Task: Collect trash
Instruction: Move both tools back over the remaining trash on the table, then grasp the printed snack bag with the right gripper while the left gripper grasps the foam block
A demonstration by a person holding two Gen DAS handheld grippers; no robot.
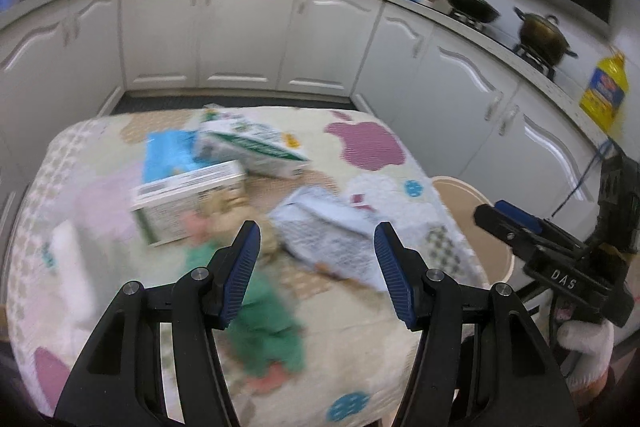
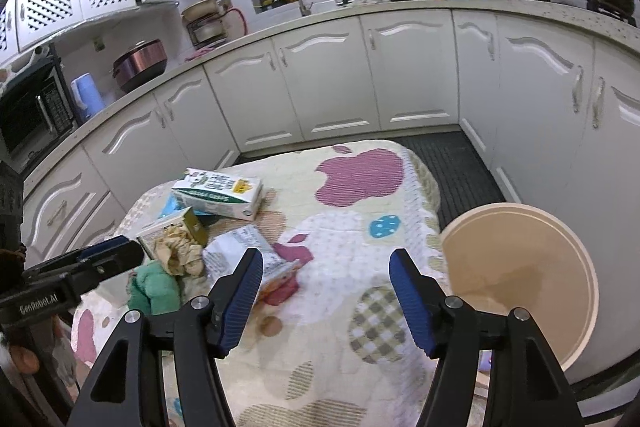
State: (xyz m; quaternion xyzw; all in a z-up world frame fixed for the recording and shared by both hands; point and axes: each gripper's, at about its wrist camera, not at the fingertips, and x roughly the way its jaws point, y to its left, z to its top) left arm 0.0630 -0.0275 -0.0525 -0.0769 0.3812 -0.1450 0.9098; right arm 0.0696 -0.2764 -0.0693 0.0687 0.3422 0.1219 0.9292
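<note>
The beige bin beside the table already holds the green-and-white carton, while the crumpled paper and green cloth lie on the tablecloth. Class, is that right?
Not quite. In the right wrist view the beige bin is empty; the green-and-white carton lies on the tablecloth, as do the crumpled paper and green cloth.

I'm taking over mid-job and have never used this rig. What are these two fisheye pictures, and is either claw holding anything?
No robot arm here: a person carries a two-finger claw in each hand, each with its own camera looking along its fingers. One view shows the left gripper, the other the right gripper. Both are open and empty; the right one's jaws are opening. On the patterned tablecloth lie a milk carton, a second carton, a crumpled beige tissue, a green cloth and a flattened printed wrapper. Beside the table stands an empty beige bin.
</note>
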